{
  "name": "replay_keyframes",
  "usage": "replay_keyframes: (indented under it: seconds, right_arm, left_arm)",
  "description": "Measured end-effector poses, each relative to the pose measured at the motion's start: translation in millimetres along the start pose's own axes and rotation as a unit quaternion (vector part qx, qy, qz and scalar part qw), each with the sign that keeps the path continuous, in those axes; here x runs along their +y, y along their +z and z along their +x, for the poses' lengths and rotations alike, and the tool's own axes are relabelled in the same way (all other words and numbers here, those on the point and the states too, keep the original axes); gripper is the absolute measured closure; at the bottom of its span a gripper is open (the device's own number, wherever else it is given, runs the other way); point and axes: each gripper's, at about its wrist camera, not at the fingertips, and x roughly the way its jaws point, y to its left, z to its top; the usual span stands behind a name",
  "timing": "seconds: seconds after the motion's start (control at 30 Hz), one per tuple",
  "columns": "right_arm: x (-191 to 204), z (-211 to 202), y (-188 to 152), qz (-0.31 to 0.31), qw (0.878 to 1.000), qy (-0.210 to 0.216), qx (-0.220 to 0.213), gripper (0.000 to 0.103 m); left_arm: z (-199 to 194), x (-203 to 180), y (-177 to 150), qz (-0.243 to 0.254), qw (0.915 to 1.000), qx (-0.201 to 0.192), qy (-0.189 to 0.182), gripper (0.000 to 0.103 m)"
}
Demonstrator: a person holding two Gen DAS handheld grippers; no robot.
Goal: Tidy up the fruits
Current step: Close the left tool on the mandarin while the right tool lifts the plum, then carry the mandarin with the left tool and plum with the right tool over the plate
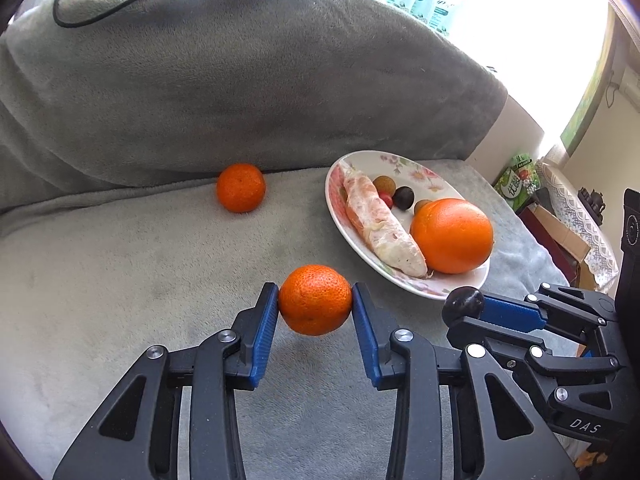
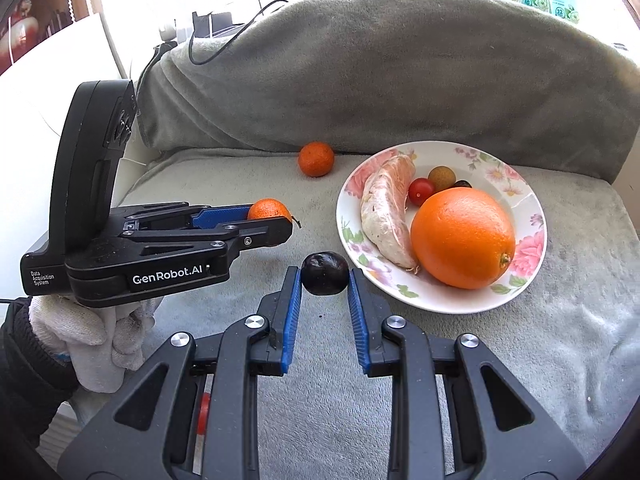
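One round white floral-rimmed plate [image 2: 532, 200], right of centre in the right wrist view, holding a large orange [image 2: 462, 238], a peeled pale citrus segment [image 2: 386, 216], a red cherry tomato [image 2: 421, 191], a tan longan [image 2: 441, 176] and a dark fruit, part hidden. Grey fleece blanket [image 2: 500, 360] covers the seat; a small mandarin [image 2: 316, 159] lies loose by the backrest. Left hand-held gripper [image 1: 315, 300] clamped on a second mandarin [image 1: 315, 300]; right hand-held gripper [image 2: 325, 279] clamped on a dark round plum [image 2: 325, 279].

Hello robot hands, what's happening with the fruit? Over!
Left gripper shut on a mandarin. Right gripper shut on a dark plum. Plate close ahead, nothing blocking.
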Motion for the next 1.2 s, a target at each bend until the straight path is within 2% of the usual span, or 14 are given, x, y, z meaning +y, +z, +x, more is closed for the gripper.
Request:
replay_keyframes:
  seconds: [0.3,0.77,1.2]
  right_arm:
    - [-21.0,-23.1,11.3,0.008,1.000,-0.012,-0.028,0.078]
    - [-71.7,-34.2,35.7,0.030,0.997,-0.041,-0.053,0.078]
    - [-107.2,-18.1,55.1,0.040,0.997,-0.056,-0.042,0.078]
  left_arm:
    - [-6.0,-20.9,14.3,0.010,0.9997,-0.021,-0.009,0.067]
    - [7.6,-53.2,37.7,0.025,0.9988,-0.032,-0.026,0.067]
    - [20.4,-68.2,49.1,0.035,0.9986,-0.029,-0.029,0.067]
